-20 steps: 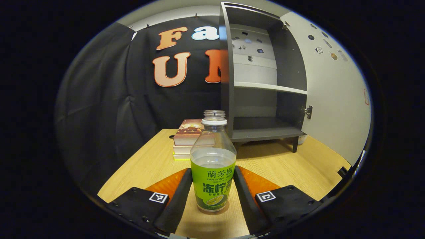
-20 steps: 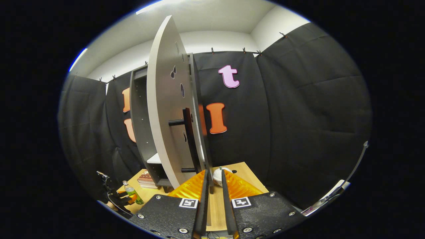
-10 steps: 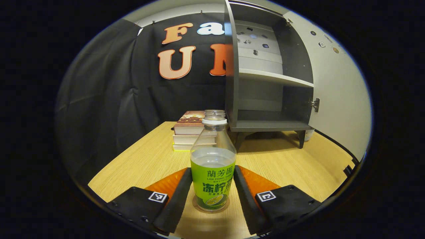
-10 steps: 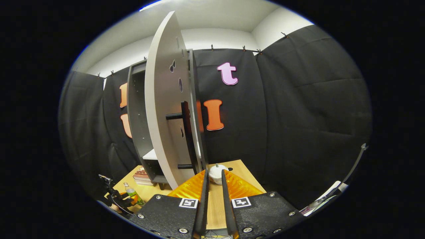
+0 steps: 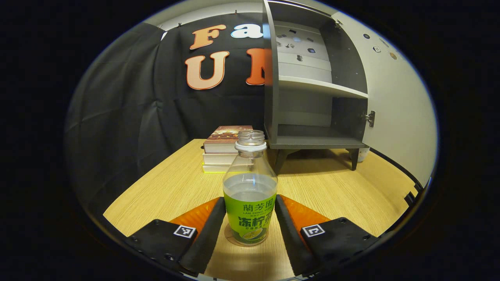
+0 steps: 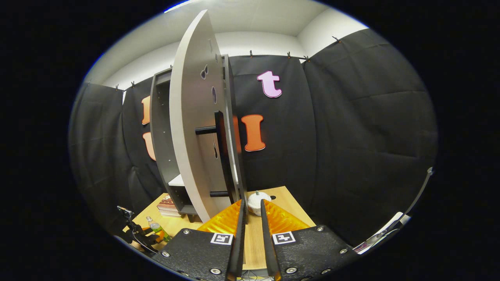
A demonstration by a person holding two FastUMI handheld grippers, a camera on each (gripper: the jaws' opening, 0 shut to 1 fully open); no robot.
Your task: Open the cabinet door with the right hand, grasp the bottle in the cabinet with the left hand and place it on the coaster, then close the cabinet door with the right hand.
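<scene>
A clear bottle (image 5: 250, 195) with a green label and no cap stands upright on a round coaster (image 5: 229, 239) on the wooden table. My left gripper (image 5: 250, 199) is shut on the bottle, one finger pressed against each side of the label. The grey cabinet (image 5: 312, 137) stands behind it with empty shelves and its white door (image 5: 394, 109) swung wide open. In the right gripper view, my right gripper (image 6: 252, 202) is open by a narrow gap and holds nothing. It sits just below the door (image 6: 191, 136) and its black handle (image 6: 220, 156). The bottle (image 6: 155, 227) shows small at the lower left.
A stack of books (image 5: 222, 150) lies left of the cabinet, behind the bottle. A small white round object (image 6: 256, 197) sits on the table beyond my right fingertips. Black cloth walls the booth on the far sides. The table edge (image 5: 117, 218) runs close on the left.
The left gripper has brought the bottle down onto the coaster, which now shows under its base. The right gripper has barely moved beside the open door.
</scene>
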